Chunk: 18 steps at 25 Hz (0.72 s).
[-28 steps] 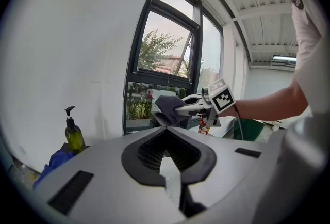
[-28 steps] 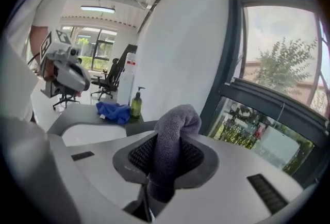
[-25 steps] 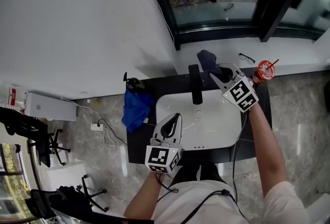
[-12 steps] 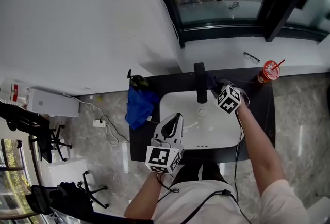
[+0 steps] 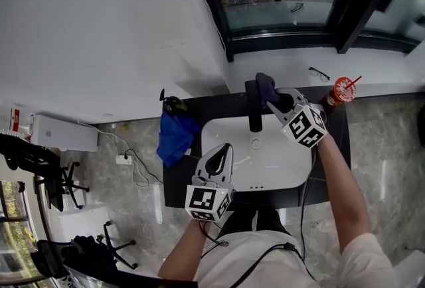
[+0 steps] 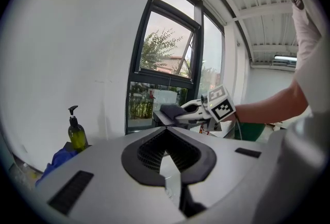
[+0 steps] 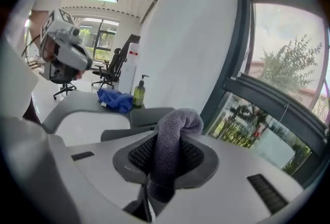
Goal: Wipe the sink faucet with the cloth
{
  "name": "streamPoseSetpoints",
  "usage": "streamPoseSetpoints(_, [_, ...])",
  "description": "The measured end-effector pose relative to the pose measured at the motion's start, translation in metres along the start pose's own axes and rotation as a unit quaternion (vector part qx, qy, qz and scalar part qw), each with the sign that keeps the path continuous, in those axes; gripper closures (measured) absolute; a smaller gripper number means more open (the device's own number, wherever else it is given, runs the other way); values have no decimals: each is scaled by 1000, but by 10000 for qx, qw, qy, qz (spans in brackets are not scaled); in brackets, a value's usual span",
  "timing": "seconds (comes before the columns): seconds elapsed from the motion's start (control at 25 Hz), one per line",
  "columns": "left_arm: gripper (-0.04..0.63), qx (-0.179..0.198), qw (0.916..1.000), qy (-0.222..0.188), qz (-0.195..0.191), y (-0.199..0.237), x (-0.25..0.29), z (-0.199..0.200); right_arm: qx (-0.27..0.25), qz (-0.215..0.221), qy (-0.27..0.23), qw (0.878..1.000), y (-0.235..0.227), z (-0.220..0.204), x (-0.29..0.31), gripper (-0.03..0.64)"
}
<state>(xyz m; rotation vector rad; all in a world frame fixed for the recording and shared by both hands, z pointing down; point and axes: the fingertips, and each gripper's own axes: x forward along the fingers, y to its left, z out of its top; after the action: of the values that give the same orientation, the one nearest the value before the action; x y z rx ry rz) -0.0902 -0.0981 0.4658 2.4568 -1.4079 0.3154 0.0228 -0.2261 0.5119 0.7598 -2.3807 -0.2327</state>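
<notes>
While the right claw (image 5: 272, 99) grips the grey cloth (image 5: 265, 84) at the top of the black faucet (image 5: 253, 114), contact not certain, at the 12 o'clock rim of the white sink (image 5: 279, 164), the left claw (image 5: 226, 149) hovers empty near the 7 o'clock rim, tips together. Blue rag (image 5: 174, 137) and soap bottle (image 5: 174, 106) sit on the dark counter (image 5: 176, 184), at 9 to 10 o'clock from the sink.
</notes>
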Motion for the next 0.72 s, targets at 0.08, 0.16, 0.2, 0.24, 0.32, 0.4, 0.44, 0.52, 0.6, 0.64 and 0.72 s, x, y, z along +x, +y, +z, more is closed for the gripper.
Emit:
streamPoseSetpoints(0.08, [597, 5, 10000, -25, -27, -2, 2, 2, -16, -132, -314, 9994, -11, 23, -15, 538])
streamPoseSetpoints(0.16, [597, 18, 10000, -42, -53, -5, 3, 4, 56, -319, -585, 9978, -22, 41, -29, 538])
streamPoseSetpoints(0.2, [597, 23, 10000, -47, -65, -5, 3, 5, 109, -428, -676, 9967, -28, 47, -34, 538])
streamPoseSetpoints(0.24, [597, 24, 10000, -49, -74, -6, 2, 5, 177, -538, -727, 9957, -33, 50, -38, 538])
streamPoseSetpoints(0.32, [597, 21, 10000, -53, -74, -7, 1, 6, 289, -759, -703, 9942, -43, 47, -40, 538])
streamPoseSetpoints(0.4, [597, 23, 10000, -54, -60, -6, 0, 6, 358, -965, -493, 9935, -50, 34, -35, 538])
streamPoseSetpoints(0.44, [597, 28, 10000, -47, -57, -6, -1, 5, 380, -1034, -334, 9933, -52, 23, -30, 538])
streamPoseSetpoints(0.52, [597, 33, 10000, -24, -65, -5, -1, 3, 414, -1064, 26, 9935, -51, -1, -16, 538])
streamPoseSetpoints(0.6, [597, 29, 10000, -8, -60, -4, -2, 2, 485, -940, 391, 9936, -42, -29, 0, 538])
streamPoseSetpoints(0.64, [597, 25, 10000, -6, -48, -3, -3, 2, 546, -843, 559, 9934, -34, -41, 8, 538])
streamPoseSetpoints(0.72, [597, 16, 10000, -11, -20, -1, -4, 2, 685, -649, 824, 9921, -20, -62, 22, 538])
